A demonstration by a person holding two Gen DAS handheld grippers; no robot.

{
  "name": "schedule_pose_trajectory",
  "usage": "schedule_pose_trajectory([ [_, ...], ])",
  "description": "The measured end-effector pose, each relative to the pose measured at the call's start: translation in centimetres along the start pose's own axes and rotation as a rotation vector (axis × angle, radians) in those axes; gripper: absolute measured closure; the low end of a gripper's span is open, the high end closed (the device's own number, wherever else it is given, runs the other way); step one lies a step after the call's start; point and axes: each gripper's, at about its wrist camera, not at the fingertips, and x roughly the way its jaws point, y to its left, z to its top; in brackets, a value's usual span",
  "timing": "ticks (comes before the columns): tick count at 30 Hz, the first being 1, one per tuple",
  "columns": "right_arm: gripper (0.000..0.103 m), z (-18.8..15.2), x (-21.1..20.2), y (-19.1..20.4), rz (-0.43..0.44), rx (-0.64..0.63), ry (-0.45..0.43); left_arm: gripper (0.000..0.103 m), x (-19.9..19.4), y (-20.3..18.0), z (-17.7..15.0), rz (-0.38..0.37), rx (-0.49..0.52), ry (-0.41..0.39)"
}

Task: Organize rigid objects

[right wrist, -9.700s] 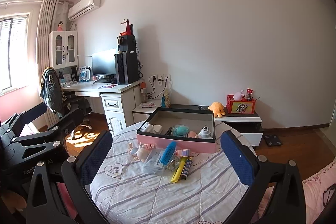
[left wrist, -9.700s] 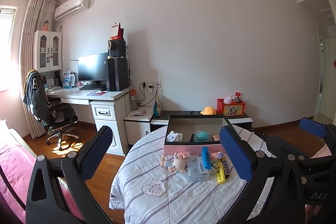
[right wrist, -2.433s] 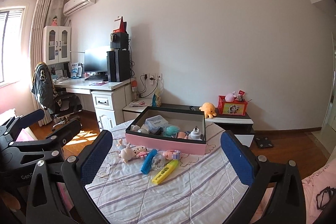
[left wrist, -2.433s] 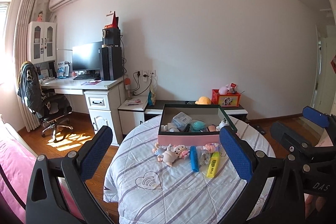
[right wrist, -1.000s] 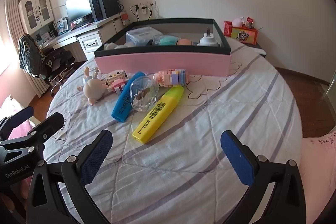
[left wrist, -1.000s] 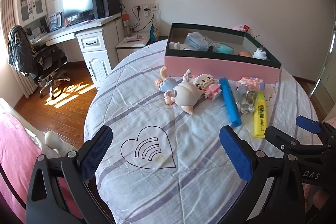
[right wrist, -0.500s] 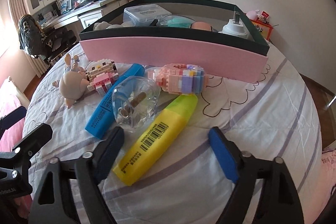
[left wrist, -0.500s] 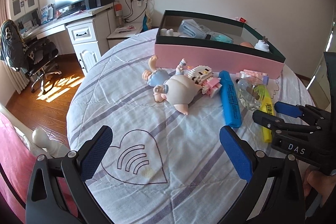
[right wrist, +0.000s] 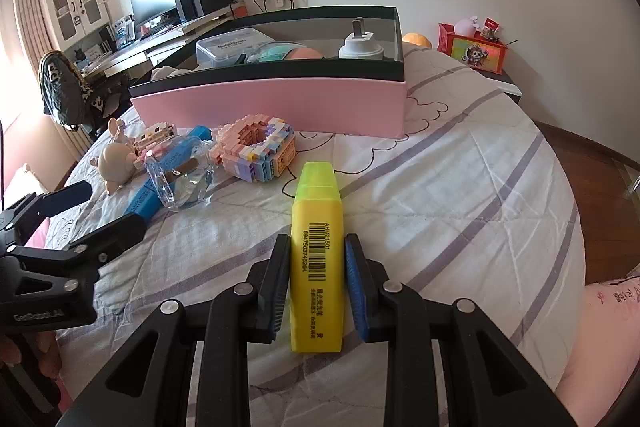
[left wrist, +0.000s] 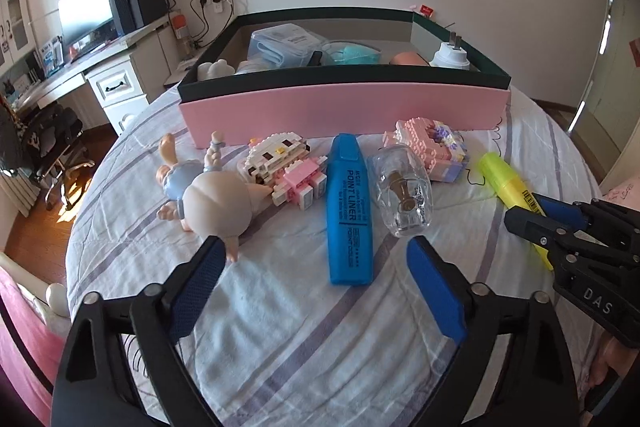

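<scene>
My right gripper (right wrist: 317, 251) is shut on the yellow highlighter (right wrist: 316, 239), which lies on the striped cloth; it also shows in the left wrist view (left wrist: 505, 183). My left gripper (left wrist: 312, 267) is open and empty, just short of the blue highlighter (left wrist: 347, 207). Beside it lie a clear glass bottle (left wrist: 404, 195), a pig doll (left wrist: 212, 199), a white-pink brick figure (left wrist: 284, 167) and a pastel brick block (left wrist: 432, 147). The pink box (left wrist: 344, 107) behind them holds several items.
The round table (right wrist: 460, 187) drops off to wooden floor on the right. A desk with monitor and computer (left wrist: 116, 7) and an office chair stand at the left. A red box (right wrist: 472, 53) sits on a low cabinet behind.
Both grippers came down from a high view to the table. My right gripper closed around the yellow highlighter. My left gripper moved in toward the blue highlighter.
</scene>
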Motion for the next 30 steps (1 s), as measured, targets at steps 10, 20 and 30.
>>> schedule_pose_trajectory([
  [10,0.076,0.5,0.5,0.1,0.014,0.000,-0.006,0.077,1.3,-1.2,0.8,-0.066,0.048,0.038],
  [20,0.076,-1.3,-0.9,1.3,0.067,0.001,0.001,0.078,-3.0,1.5,-3.8,-0.123,-0.016,0.027],
  [30,0.076,-2.9,-1.7,4.5,0.084,-0.031,0.013,0.063,-2.6,1.2,-4.0,-0.084,-0.014,0.021],
])
